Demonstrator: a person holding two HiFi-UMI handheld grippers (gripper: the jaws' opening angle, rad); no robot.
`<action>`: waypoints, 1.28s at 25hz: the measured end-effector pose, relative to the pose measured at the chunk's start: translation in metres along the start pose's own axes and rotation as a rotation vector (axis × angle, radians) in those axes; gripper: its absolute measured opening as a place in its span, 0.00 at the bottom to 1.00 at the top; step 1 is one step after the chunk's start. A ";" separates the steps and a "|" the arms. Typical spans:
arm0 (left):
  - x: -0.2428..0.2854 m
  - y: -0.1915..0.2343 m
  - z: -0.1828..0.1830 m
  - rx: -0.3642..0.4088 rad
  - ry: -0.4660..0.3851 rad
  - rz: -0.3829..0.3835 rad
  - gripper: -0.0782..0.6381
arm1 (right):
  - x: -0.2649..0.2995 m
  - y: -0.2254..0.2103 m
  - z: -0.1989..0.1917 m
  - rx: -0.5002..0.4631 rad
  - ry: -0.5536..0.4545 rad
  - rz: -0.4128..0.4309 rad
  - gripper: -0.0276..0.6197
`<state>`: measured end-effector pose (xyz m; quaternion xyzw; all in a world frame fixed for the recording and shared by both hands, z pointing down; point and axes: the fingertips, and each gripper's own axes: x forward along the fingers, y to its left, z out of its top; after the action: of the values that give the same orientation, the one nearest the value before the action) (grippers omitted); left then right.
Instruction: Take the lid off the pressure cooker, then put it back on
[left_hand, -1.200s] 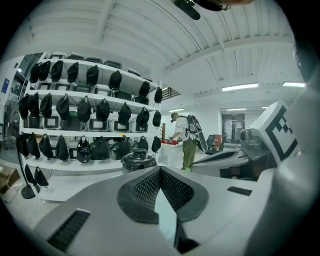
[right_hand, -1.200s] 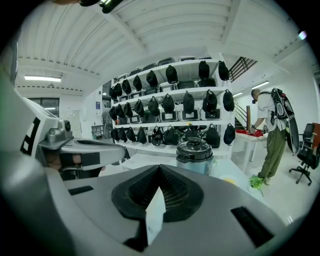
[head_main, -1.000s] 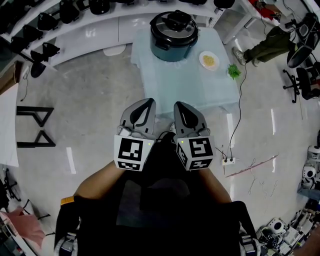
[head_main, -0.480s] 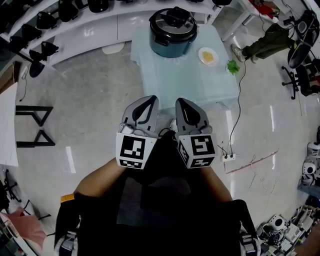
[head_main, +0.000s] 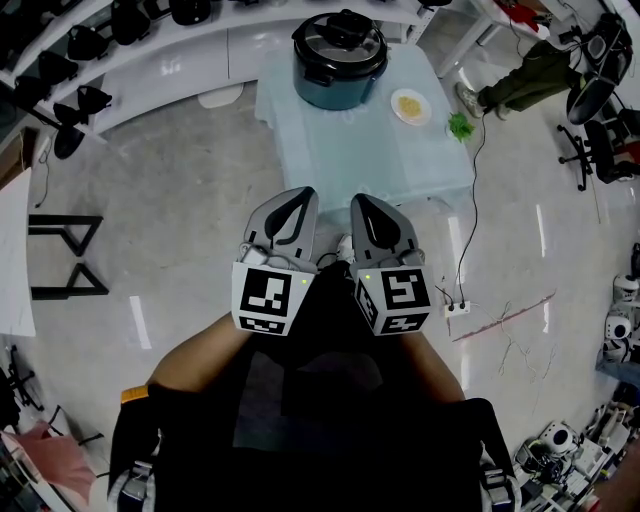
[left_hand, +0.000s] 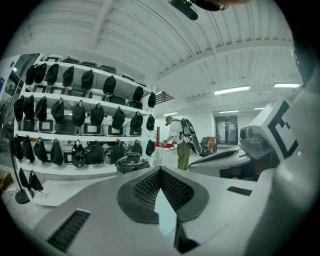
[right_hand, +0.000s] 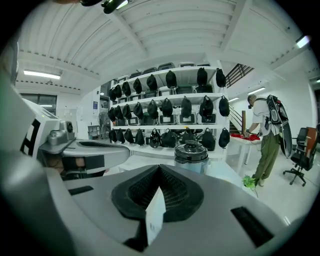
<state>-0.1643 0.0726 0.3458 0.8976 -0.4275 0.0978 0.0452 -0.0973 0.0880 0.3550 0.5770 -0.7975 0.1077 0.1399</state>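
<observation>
Right now my grey left gripper (head_main: 298, 201) and right gripper (head_main: 360, 204) are both pinched together, empty, side by side, well short of the pale blue tabletop (head_main: 365, 155). The dark round pressure cooker (head_main: 338, 80) stands at its far left corner, black lid (head_main: 340, 40) on. In the left gripper view, the jaws hide the cooker's body.

text: none legible | labels: none legible | numbers: none legible | signs: none legible
</observation>
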 end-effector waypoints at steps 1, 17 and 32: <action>-0.001 0.000 0.000 0.001 -0.001 0.001 0.12 | -0.001 0.001 0.000 0.001 0.000 0.000 0.07; -0.002 -0.001 0.000 0.002 0.002 0.020 0.12 | 0.000 0.002 -0.002 0.000 -0.008 0.027 0.07; 0.001 -0.020 0.001 0.023 0.016 0.005 0.12 | -0.013 -0.008 -0.009 0.012 -0.008 0.030 0.07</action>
<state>-0.1483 0.0845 0.3455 0.8961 -0.4282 0.1101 0.0384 -0.0848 0.1002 0.3593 0.5662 -0.8059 0.1125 0.1317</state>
